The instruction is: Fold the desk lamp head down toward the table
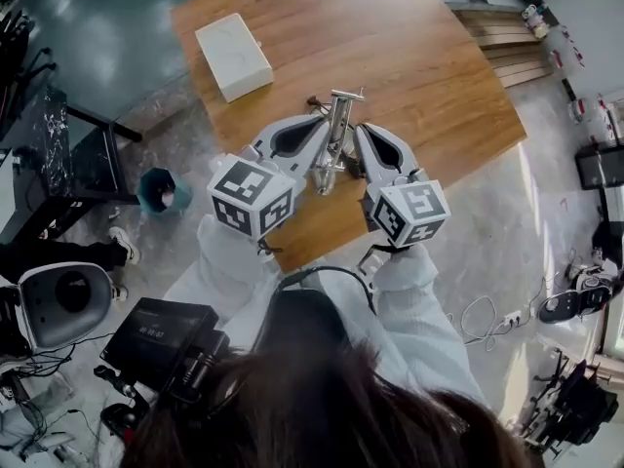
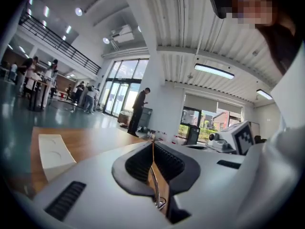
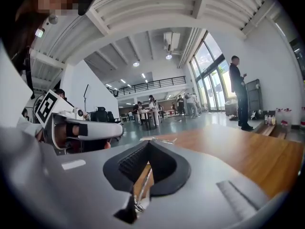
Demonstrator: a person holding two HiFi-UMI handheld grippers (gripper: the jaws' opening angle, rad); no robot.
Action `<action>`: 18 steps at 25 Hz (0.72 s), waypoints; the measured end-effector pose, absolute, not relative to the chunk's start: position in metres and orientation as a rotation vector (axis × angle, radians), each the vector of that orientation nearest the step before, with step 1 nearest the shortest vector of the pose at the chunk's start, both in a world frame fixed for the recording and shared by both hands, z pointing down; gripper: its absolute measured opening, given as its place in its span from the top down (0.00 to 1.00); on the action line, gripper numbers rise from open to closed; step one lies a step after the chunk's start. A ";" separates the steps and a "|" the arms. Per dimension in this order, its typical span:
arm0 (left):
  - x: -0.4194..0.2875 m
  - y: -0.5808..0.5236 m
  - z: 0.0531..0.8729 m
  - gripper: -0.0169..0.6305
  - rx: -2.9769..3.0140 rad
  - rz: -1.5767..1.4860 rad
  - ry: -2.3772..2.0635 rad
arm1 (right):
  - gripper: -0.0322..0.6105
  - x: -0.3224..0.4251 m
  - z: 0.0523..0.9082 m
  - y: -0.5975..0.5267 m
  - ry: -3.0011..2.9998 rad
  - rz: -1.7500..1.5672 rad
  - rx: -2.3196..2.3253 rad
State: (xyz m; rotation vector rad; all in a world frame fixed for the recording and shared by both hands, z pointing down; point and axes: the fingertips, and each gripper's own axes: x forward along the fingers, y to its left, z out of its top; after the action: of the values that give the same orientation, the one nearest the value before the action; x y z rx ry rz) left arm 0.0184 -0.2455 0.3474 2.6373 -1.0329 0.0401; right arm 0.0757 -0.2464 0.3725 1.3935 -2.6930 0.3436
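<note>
The silver desk lamp [image 1: 334,142] stands near the front edge of the wooden table [image 1: 429,76], its arm upright and its small head [image 1: 346,96] on top. My left gripper [image 1: 314,125] is raised close to the lamp's left side, and my right gripper [image 1: 364,130] is close to its right side. Both are shut, with the ribbed pads meeting at the tips [image 2: 152,144] [image 3: 148,144] and nothing pinched between them. A thin metal part of the lamp [image 2: 156,194] [image 3: 140,192] shows below each pair of jaws, through the gap behind the pads.
A white box [image 1: 234,57] [image 2: 53,154] lies on the table's far left. On the floor at the left stand a teal bin [image 1: 163,191] and a black desk [image 1: 58,154]. Wooden slats [image 1: 507,42] lie past the table's far right. A person [image 2: 139,111] stands beyond.
</note>
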 end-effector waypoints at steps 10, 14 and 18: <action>0.035 -0.218 0.308 0.97 2.707 0.067 -1.185 | 0.95 0.071 0.322 -0.206 -2.732 0.244 1.450; 0.034 -0.219 0.314 0.97 2.692 0.064 -1.197 | 0.95 0.077 0.325 -0.205 -2.726 0.216 1.455; 0.031 -0.220 0.317 0.97 2.686 0.070 -1.212 | 0.95 0.080 0.327 -0.204 -2.721 0.208 1.440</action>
State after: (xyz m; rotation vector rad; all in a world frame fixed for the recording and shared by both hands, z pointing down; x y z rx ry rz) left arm 0.0307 -0.2197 0.3167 2.6861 -1.2119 0.0698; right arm 0.0801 -0.2039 0.3266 1.4405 -2.7207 0.2082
